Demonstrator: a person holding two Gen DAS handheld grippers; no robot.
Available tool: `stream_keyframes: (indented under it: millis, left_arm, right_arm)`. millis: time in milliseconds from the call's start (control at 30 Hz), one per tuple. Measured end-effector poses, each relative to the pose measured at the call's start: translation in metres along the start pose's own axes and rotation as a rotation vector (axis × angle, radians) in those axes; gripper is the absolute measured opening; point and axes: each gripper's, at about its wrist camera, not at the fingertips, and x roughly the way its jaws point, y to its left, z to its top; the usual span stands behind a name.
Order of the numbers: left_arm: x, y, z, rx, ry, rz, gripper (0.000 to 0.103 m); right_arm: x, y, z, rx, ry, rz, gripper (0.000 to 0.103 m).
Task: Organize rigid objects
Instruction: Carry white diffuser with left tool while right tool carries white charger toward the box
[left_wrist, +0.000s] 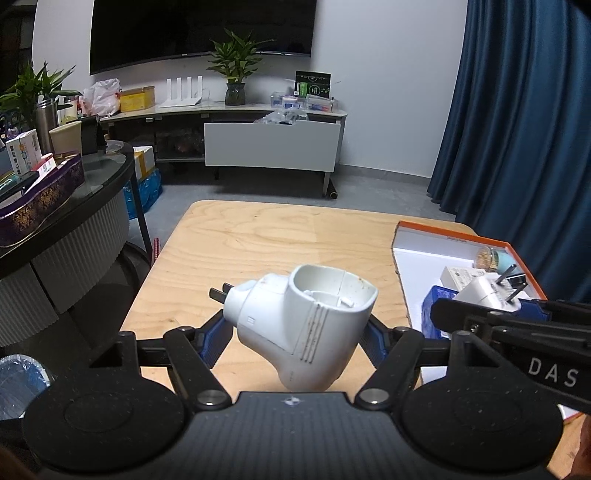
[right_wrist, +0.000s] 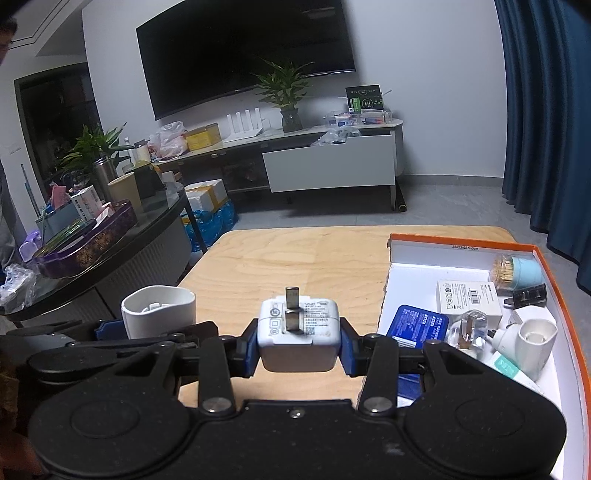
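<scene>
My left gripper (left_wrist: 295, 338) is shut on a white plug-in device with an open socket (left_wrist: 303, 328), held above the wooden table (left_wrist: 240, 240); it also shows in the right wrist view (right_wrist: 159, 310). My right gripper (right_wrist: 299, 350) is shut on a white square charger (right_wrist: 299, 332) with its two prongs pointing up; it also shows in the left wrist view (left_wrist: 487, 293), over the box. The orange-rimmed white box (right_wrist: 554, 266) sits at the table's right and holds several small items.
In the box lie a toothpick jar (right_wrist: 517, 273), a white carton (right_wrist: 469, 295), a blue pack (right_wrist: 417, 325), a clear plug (right_wrist: 469, 328) and another white plug-in device (right_wrist: 528, 343). A glass-topped round table (right_wrist: 92, 258) with boxes stands at left. A TV stand (right_wrist: 332, 162) is behind.
</scene>
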Motion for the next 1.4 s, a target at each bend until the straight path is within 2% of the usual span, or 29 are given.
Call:
stream_keyframes:
  millis: [1400]
  left_arm:
    - [-0.033,-0.046,-0.027,0.069,-0.015,-0.102,0.073]
  right_arm:
    - [-0.068,-0.043,-0.024,0.073,-0.071,-0.089,0.051]
